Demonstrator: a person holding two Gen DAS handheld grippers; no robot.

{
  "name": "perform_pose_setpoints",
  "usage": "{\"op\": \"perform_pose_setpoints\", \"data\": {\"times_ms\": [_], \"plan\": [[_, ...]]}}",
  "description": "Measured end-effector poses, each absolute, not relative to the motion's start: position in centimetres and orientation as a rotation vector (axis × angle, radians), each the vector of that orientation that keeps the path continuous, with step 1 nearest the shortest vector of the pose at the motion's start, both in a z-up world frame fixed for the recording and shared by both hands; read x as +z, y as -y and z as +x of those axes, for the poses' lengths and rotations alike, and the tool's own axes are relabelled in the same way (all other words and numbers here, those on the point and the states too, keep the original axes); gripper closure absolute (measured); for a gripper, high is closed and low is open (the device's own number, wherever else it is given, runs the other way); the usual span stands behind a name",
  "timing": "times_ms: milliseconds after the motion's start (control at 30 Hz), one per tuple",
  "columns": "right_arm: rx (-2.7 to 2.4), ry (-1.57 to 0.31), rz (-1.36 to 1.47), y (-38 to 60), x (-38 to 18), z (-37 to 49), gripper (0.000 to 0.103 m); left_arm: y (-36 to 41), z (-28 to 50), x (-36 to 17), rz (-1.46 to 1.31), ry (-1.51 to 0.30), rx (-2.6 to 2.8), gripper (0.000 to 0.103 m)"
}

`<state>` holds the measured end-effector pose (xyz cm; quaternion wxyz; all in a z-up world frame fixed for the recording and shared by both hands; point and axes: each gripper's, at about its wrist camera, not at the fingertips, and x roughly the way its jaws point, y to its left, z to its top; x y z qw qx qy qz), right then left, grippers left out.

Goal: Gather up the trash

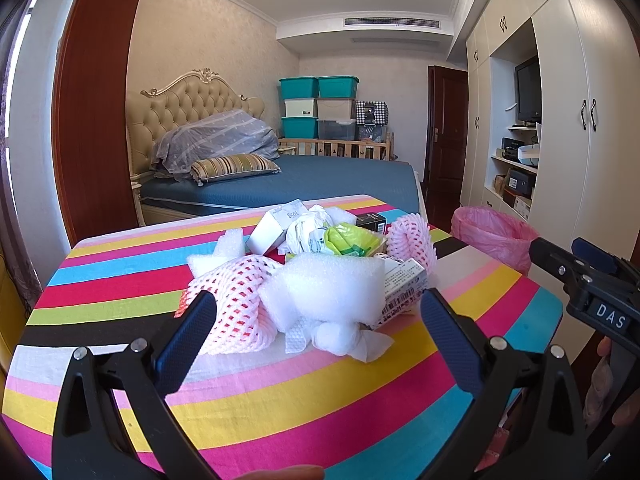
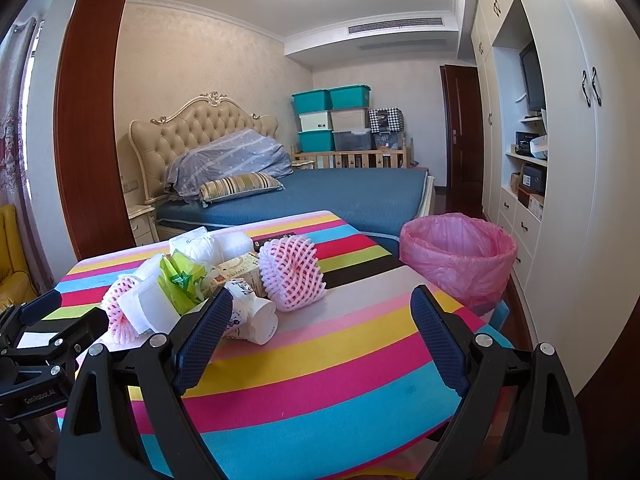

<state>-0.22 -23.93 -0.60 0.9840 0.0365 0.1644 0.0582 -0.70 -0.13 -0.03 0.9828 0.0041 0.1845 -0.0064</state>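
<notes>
Paper cup (image 2: 252,312) on its side, mouth toward camera

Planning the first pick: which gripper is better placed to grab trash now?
Left. The left gripper is open with the white foam right between its fingers. The right gripper is open over bare tablecloth, with the pile off to its left.

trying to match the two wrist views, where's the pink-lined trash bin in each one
Left wrist: the pink-lined trash bin sits at the right edge, past the table's right side, just above the other claw.
Right wrist: the bin is right of centre, larger, beyond the table's far right corner.
Shared landmark: the pink foam net on the striped tablecloth, left of the bin.
</notes>
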Motion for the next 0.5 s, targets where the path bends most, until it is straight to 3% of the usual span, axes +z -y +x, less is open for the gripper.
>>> {"op": "perform_pose_setpoints", "data": {"times_ms": [500], "plan": [[0.118,-0.340,0.081,23.91,-0.65,-0.46,0.018,0.14,-0.74,-0.07,0.007,-0.372,-0.013,0.004]]}}
